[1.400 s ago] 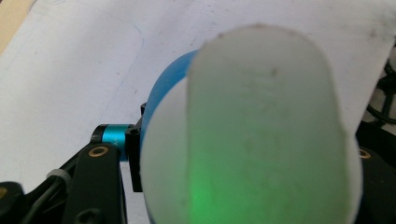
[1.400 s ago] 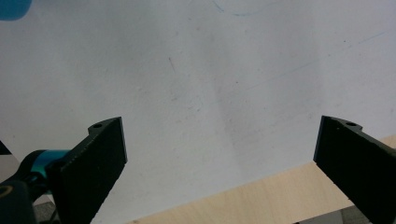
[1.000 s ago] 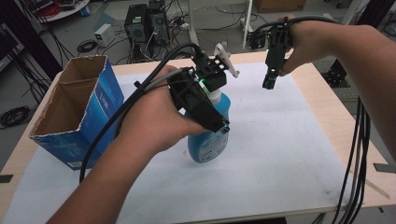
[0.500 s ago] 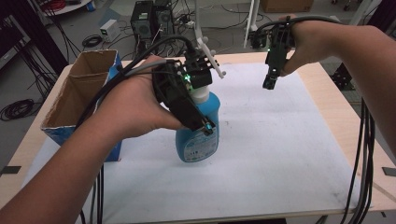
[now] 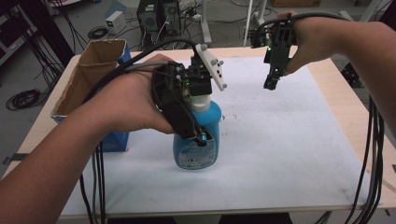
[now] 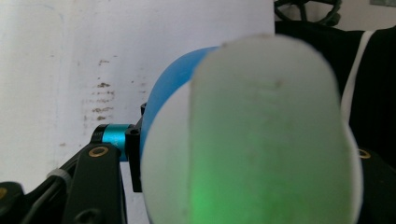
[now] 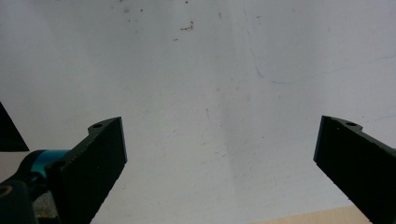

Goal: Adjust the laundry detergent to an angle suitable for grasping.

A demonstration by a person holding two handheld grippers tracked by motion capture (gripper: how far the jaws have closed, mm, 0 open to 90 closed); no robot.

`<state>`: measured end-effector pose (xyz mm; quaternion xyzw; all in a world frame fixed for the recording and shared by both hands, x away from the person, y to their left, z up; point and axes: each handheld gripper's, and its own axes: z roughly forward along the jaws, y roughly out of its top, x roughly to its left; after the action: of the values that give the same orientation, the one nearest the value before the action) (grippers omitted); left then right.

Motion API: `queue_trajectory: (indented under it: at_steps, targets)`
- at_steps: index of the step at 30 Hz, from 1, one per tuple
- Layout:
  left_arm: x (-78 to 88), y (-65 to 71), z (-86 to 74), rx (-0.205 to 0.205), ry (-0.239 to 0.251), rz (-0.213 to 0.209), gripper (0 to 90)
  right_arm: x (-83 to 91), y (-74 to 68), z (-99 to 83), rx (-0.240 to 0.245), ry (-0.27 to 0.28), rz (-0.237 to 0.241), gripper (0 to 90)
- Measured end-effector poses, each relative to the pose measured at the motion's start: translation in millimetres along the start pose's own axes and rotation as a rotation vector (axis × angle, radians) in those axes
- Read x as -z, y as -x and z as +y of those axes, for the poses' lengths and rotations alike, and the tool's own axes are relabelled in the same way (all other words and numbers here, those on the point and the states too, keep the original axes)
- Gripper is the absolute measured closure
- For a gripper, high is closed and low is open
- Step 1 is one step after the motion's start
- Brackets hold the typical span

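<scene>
- Blue plastic spray bottle with a white top and a printed label (image 5: 196,140): stands upright on the white sheet, left of the sheet's middle, toward the near side. In the left gripper view its white top (image 6: 261,135) looms large and blurred, blue shoulder showing behind it, with a green glow on the white.
- Left gripper (image 5: 198,130): comes in from the left, held in the person's left hand (image 5: 126,102). Its jaws are clenched on the spray bottle, one jaw lying down the front of the blue body. A grey three-cornered plate sits on top, just above the bottle's white top.
- Open brown cardboard box with blue printed sides (image 5: 95,70): stands at the left edge of the surface, just behind the left hand, near the bottle but apart from it.
- Right gripper (image 5: 272,85): held up over the far right part of the sheet, pointing downward, well apart from the bottle. In the right gripper view its jaws stand wide and released, nothing between them, only white sheet below.
- White sheet (image 5: 289,154): covers most of the pale wooden surface (image 5: 355,121); faint dark specks lie just right of the bottle.
- Black cables trail from both grippers.
</scene>
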<state>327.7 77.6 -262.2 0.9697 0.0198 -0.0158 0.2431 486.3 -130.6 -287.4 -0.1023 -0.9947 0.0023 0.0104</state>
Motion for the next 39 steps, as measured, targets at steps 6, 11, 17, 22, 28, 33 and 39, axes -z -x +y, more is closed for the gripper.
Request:
queue_trajectory:
  at_steps: [6, 11, 17, 22, 28, 33, 39]
  targets:
    - [-2.0, -0.3, -5.6, -0.034, -0.002, -0.036, 39.8, -3.4, -7.5, 7.1, 0.027, -0.003, 0.006, 1.5]
    - [-4.3, -2.5, -10.0, -0.051, -0.005, -0.039, 39.8, -4.3, -10.8, 10.2, 0.048, -0.003, 0.003, 1.4]
    - [-7.9, -7.7, -15.7, -0.07, -0.003, -0.051, 39.8, -4.0, -14.6, 10.6, 0.046, -0.006, 0.005, 1.4]
    - [-9.7, -11.8, -18.6, -0.086, 0.005, -0.048, 39.8, -3.9, -12.9, 8.9, 0.048, -0.007, 0.006, 1.4]
    - [-11.4, -12.8, -19.9, -0.115, 0.01, -0.045, 39.9, -6.0, -12.5, 8.8, 0.042, -0.005, 0.008, 1.4]
    - [-16.5, -12.2, -20.4, -0.195, -0.009, -0.035, 40.0, -6.8, -11.2, 8.4, 0.049, -0.005, 0.009, 1.5]
    - [-22.5, -15.9, -21.5, -0.252, 0.001, -0.064, 40.0, -7.0, -10.5, 6.8, 0.041, -0.003, 0.011, 1.4]
